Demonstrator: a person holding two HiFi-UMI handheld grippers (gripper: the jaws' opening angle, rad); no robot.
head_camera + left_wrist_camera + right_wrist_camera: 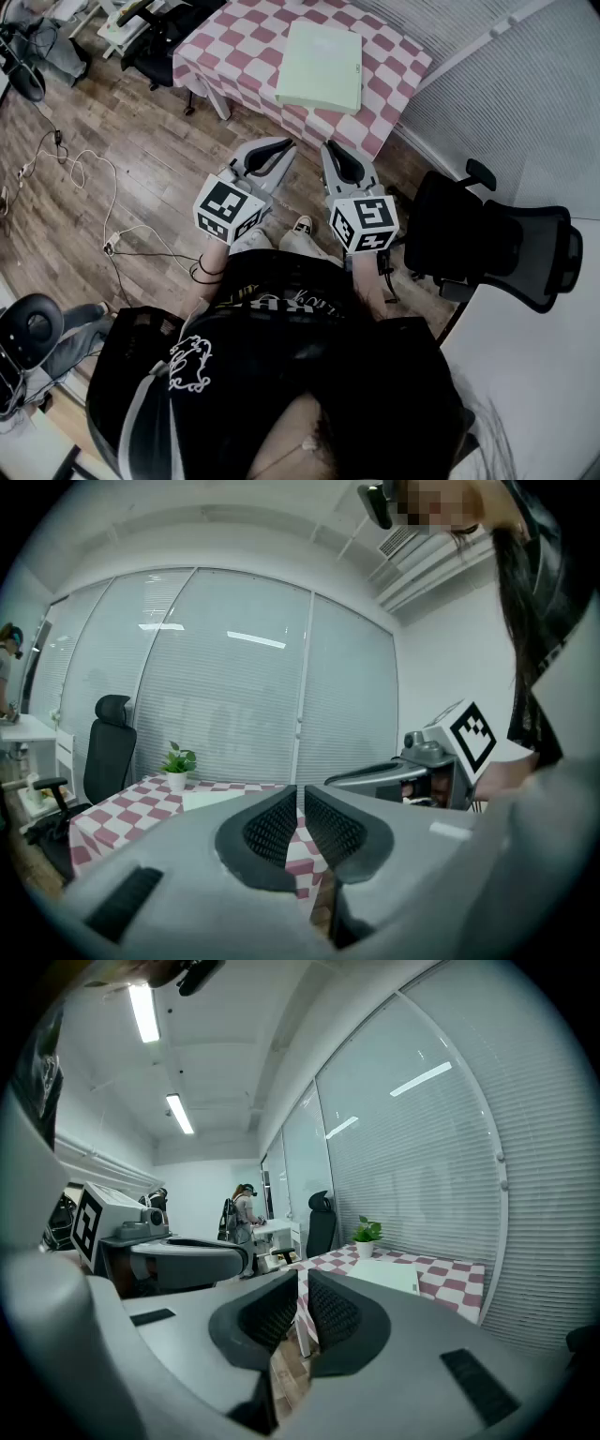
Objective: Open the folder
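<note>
A pale green folder lies closed and flat on a table with a red-and-white checked cloth. It also shows as a pale slab in the left gripper view and in the right gripper view. Both grippers hover side by side in the air short of the table's near edge, well apart from the folder. My left gripper is shut with nothing in it. My right gripper is shut and empty too.
A small potted plant stands on the table's far side by the blinds. A black office chair is at my right, and another chair is beyond the table. Cables trail over the wooden floor. A white desk edge is at lower right.
</note>
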